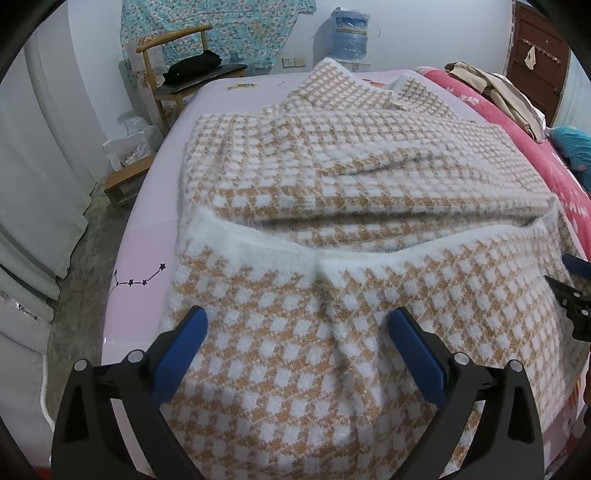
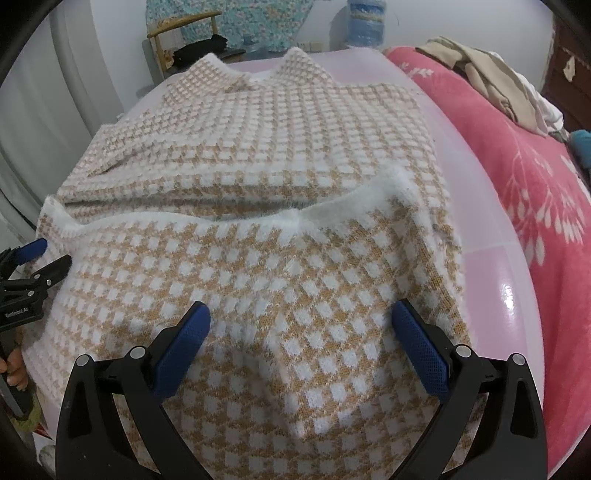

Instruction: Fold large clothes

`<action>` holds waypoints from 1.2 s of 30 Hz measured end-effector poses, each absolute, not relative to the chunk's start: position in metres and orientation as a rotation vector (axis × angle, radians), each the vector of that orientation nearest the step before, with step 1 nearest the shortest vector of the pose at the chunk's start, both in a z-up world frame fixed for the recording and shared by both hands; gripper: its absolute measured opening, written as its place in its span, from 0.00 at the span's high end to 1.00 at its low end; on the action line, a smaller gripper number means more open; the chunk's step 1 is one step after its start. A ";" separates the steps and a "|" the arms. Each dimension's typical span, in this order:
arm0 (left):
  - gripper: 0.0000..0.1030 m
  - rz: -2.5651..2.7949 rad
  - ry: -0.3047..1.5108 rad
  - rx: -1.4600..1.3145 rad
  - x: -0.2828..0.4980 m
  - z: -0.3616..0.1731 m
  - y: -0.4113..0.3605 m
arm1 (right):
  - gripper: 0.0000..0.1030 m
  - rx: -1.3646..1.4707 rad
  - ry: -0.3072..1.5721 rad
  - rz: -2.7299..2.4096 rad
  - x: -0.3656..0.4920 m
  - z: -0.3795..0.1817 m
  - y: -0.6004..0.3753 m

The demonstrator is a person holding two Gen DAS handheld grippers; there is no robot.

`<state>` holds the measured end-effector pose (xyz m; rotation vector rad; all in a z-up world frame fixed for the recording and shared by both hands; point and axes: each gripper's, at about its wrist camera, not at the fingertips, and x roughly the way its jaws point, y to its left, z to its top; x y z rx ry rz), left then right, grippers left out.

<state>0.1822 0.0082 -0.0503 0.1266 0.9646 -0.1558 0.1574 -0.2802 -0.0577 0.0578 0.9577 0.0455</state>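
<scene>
A large fuzzy tan-and-white checked sweater [image 1: 332,173] lies on a pink table [image 1: 140,295]; it also shows in the right wrist view [image 2: 258,147]. Its near part is folded back over the body, white hem [image 1: 258,242] facing away. My left gripper [image 1: 299,325] is open, its blue fingers spread just above the folded-over cloth near the left side. My right gripper [image 2: 301,317] is open above the same fold, toward the right side. Neither holds cloth. The right gripper also shows at the edge of the left wrist view [image 1: 570,284], and the left gripper in the right wrist view [image 2: 40,258].
A pink flowered blanket [image 2: 535,177] with beige clothes [image 2: 491,81] on it lies to the right. A wooden chair [image 1: 184,70] with a black item, a low stool with bags [image 1: 129,162] and a water jug [image 1: 349,33] stand beyond the table's far left. Curtains hang at left.
</scene>
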 end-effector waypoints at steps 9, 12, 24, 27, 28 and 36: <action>0.06 -0.156 0.965 0.127 0.184 -0.049 0.007 | 0.08 0.052 0.966 0.040 0.163 -0.057 -0.277; 0.06 -0.154 0.965 0.127 0.183 -0.049 0.007 | 0.08 0.052 0.966 0.039 0.164 -0.056 -0.276; 0.05 -0.152 0.966 0.127 0.184 -0.050 0.006 | 0.08 0.054 0.966 0.036 0.164 -0.056 -0.275; 0.05 -0.152 0.966 0.128 0.184 -0.050 0.006 | 0.08 0.054 0.966 0.036 0.164 -0.056 -0.275; 0.05 -0.151 0.966 0.129 0.184 -0.050 0.006 | 0.08 0.054 0.967 0.036 0.164 -0.056 -0.275; 0.05 -0.126 0.998 0.129 0.188 -0.050 0.003 | 0.08 0.044 0.989 0.055 0.170 -0.056 -0.277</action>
